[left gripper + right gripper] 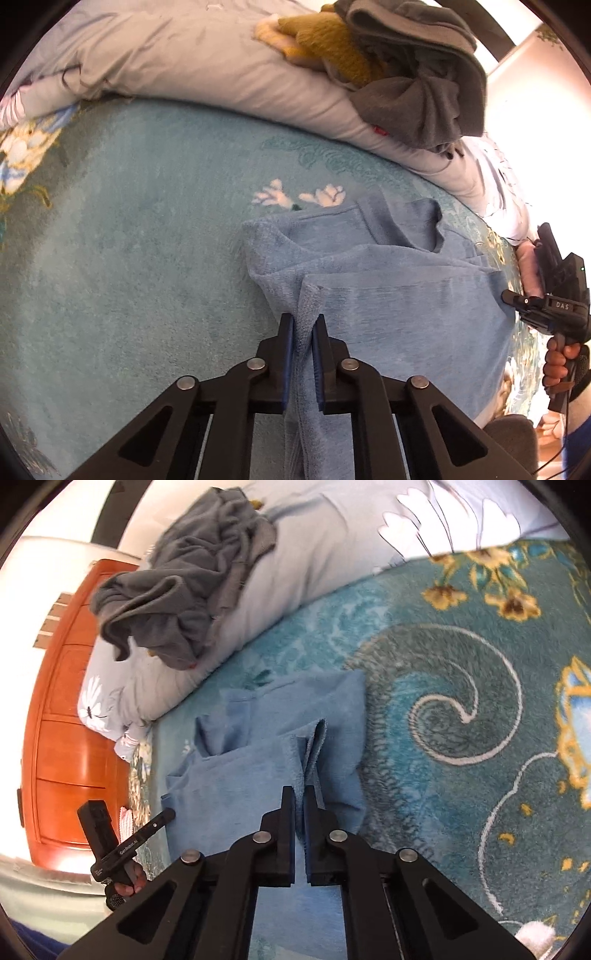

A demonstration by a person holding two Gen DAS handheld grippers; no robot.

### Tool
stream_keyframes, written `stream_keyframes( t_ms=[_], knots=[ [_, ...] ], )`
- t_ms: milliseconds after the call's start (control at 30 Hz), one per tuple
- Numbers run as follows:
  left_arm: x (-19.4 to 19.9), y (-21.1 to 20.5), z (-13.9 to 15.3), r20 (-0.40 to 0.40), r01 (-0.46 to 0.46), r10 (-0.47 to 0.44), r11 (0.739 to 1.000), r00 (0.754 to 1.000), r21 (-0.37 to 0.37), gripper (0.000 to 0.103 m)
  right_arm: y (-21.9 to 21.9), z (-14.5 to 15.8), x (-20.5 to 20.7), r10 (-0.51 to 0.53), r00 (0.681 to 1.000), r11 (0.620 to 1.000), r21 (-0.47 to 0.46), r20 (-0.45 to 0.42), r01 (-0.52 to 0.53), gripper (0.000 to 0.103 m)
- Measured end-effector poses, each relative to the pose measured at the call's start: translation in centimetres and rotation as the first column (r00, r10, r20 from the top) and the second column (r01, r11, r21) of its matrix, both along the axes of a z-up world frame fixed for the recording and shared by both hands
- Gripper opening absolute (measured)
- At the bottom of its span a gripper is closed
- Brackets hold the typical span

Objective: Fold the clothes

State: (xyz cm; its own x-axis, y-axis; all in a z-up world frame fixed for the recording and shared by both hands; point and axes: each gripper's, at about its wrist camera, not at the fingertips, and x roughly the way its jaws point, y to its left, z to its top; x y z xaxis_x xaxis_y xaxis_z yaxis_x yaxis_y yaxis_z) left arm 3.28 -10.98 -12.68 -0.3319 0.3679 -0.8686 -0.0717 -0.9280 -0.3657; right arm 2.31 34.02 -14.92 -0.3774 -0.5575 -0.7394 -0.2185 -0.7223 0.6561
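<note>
A light blue shirt (388,295) lies partly folded on a teal flowered blanket (129,240). My left gripper (303,323) is shut on a hemmed edge of the shirt, and the cloth runs down between its pads. In the right wrist view the same blue shirt (258,768) shows a raised fold, and my right gripper (300,794) is shut on that fold's edge. The right gripper (511,297) also appears at the right side of the left wrist view, held by a hand. The left gripper (170,814) shows at the lower left of the right wrist view.
A pale grey duvet (192,66) is rolled along the far side of the blanket. On it lie crumpled grey clothes (417,81) and a mustard knit (325,40). An orange wooden cabinet (66,720) stands beyond the bed's edge.
</note>
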Motion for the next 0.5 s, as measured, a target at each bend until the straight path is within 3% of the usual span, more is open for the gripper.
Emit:
stream_keyframes(
  t_ms=[200,500],
  knots=[
    [0.7,0.3,1.5,-0.037,0.024,-0.024,1.0,0.999,-0.006,0.009,0.5,2.2,0.3,-0.005,0.996,0.999,-0.047,-0.087,0.001,0.003],
    [0.9,0.3,1.2,-0.014,-0.013,0.013,0.999,1.0,-0.032,0.011,0.3,0.7,0.3,-0.017,1.0,0.999,-0.051,-0.023,0.016,0.003]
  ],
)
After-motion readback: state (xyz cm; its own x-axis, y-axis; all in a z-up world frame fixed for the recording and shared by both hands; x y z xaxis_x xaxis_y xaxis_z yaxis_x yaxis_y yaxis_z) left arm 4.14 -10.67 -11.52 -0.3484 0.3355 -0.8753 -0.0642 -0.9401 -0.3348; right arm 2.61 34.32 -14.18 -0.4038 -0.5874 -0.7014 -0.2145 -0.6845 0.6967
